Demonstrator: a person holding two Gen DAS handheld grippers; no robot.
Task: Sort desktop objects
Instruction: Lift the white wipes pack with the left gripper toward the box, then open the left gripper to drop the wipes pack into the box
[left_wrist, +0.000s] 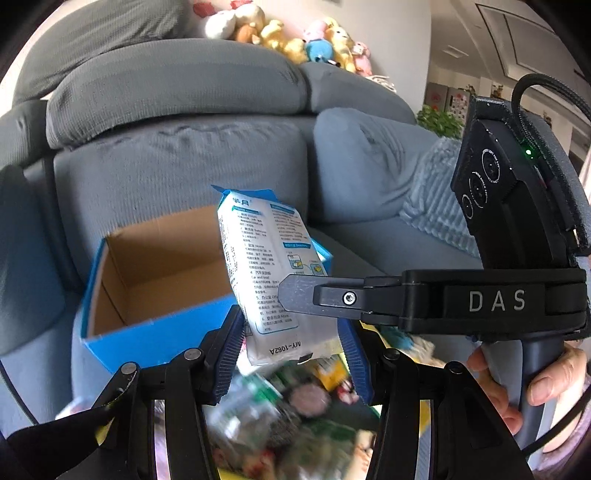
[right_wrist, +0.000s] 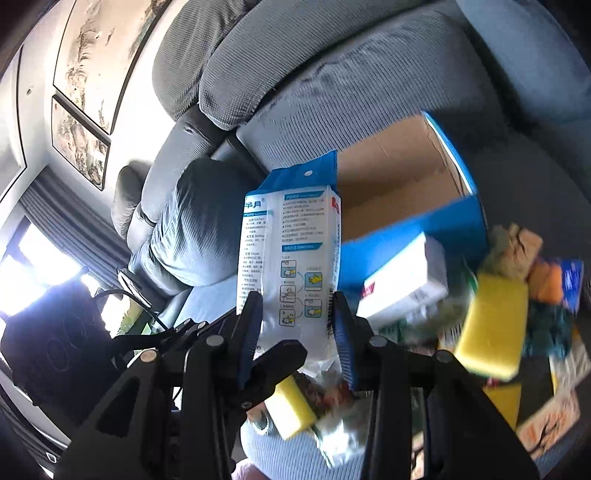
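I have the white-and-blue plastic pack with printed instructions (right_wrist: 291, 258) between the blue-padded fingers of my right gripper (right_wrist: 297, 332), which are closed on its lower part; its long axis runs up and away from my fingers, the blue sealed header with the hang hole pointing up toward the grey sofa back (right_wrist: 351, 74). In the left wrist view the same pack (left_wrist: 264, 266) stands tilted, header up and leaning left, and my left gripper (left_wrist: 291, 350) sits at its bottom end with the pads spread; I cannot tell whether they touch it, so I judge that hand open. The open blue cardboard box with a brown inside (left_wrist: 159, 266) lies just behind and left of the pack, so my right hand is the one to carry it over that rim. Blurred clutter, yellow sponges (right_wrist: 491, 325) among it, lies below.
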